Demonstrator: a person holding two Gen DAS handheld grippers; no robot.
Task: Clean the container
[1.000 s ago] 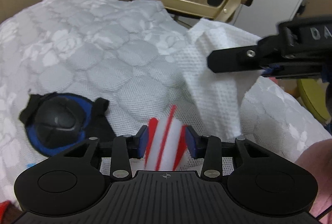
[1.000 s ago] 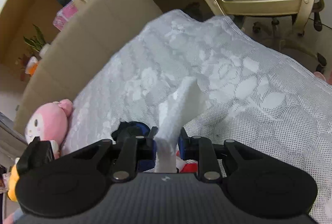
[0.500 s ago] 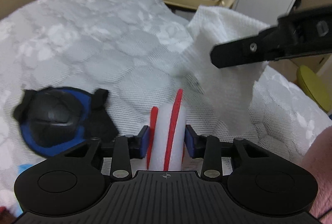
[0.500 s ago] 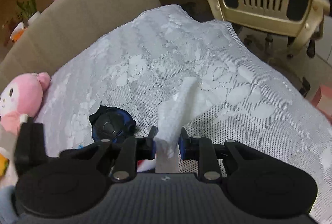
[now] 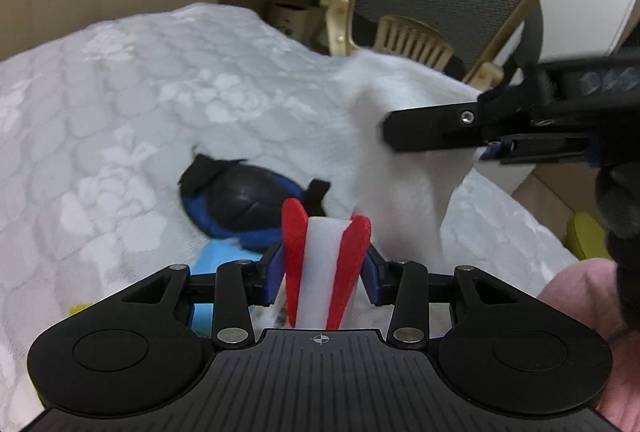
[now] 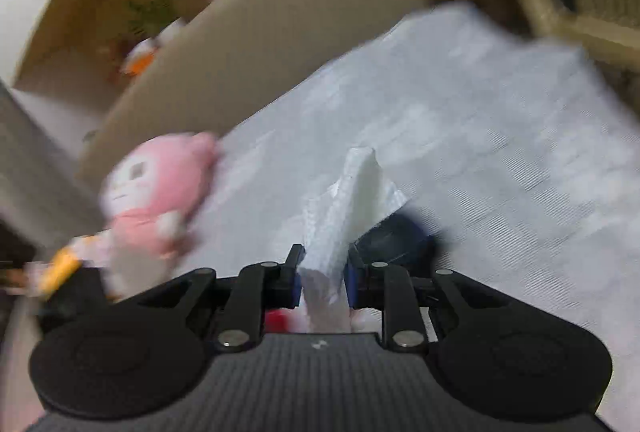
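My left gripper (image 5: 325,272) is shut on a white container with red stripes (image 5: 325,264), held edge-on above the bed. My right gripper (image 6: 322,282) is shut on a white paper towel (image 6: 352,207) that sticks up between its fingers. In the left wrist view the right gripper (image 5: 444,129) comes in from the right, with the towel (image 5: 404,171) hanging just above and to the right of the container.
A white quilted bedspread (image 5: 140,103) lies below. On it are a black-and-blue pad (image 5: 240,195) and a light blue item (image 5: 216,260). A pink plush toy (image 6: 152,195) lies at the bed's left. A gold-framed chair (image 5: 436,3) stands behind.
The left gripper has tilted up and turned the container, so its white face with red edges shows wider. The right gripper has swung left with the towel; its view is blurred.
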